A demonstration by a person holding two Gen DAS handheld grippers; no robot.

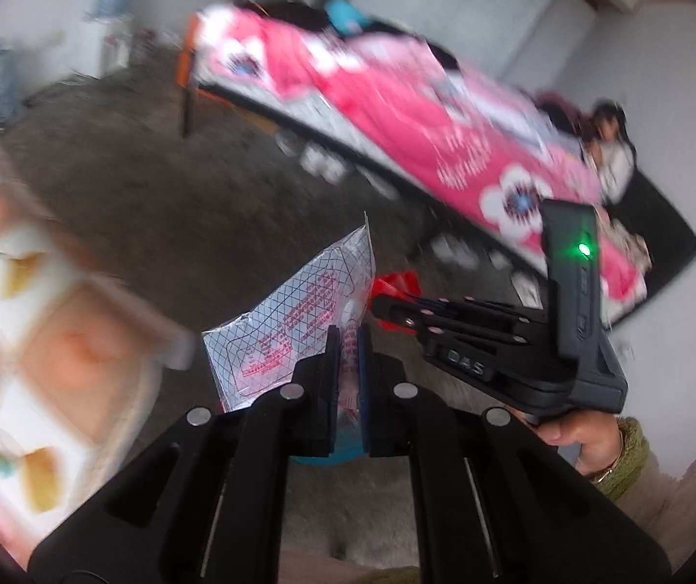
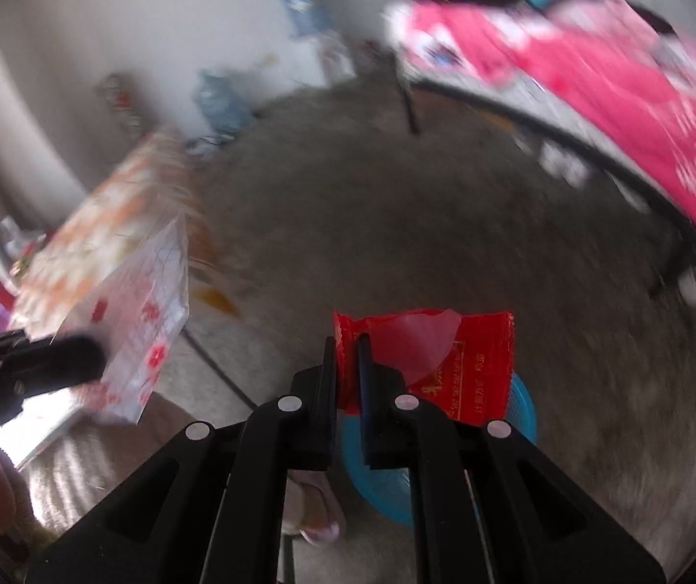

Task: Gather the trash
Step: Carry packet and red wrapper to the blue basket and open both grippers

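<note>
Two tongs clamp wrappers; pink bed (image 1: 396, 112), patterned table (image 1: 31, 340) flank.

We see the left gripper (image 1: 348, 340) clamped on a clear wrapper (image 1: 294, 326), the right gripper (image 1: 382, 309) beside it to the right pinching a snack packet (image 2: 465, 370), a round bin (image 2: 525, 409) beneath the packet, a bed (image 1: 396, 112) beyond across the floor (image 1: 202, 204), a patterned table (image 1: 31, 340) at left.

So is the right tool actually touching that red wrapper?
Touching. The right wrist view shows the right tool shut on the red wrapper, its edge pinched between both fingers.
</note>
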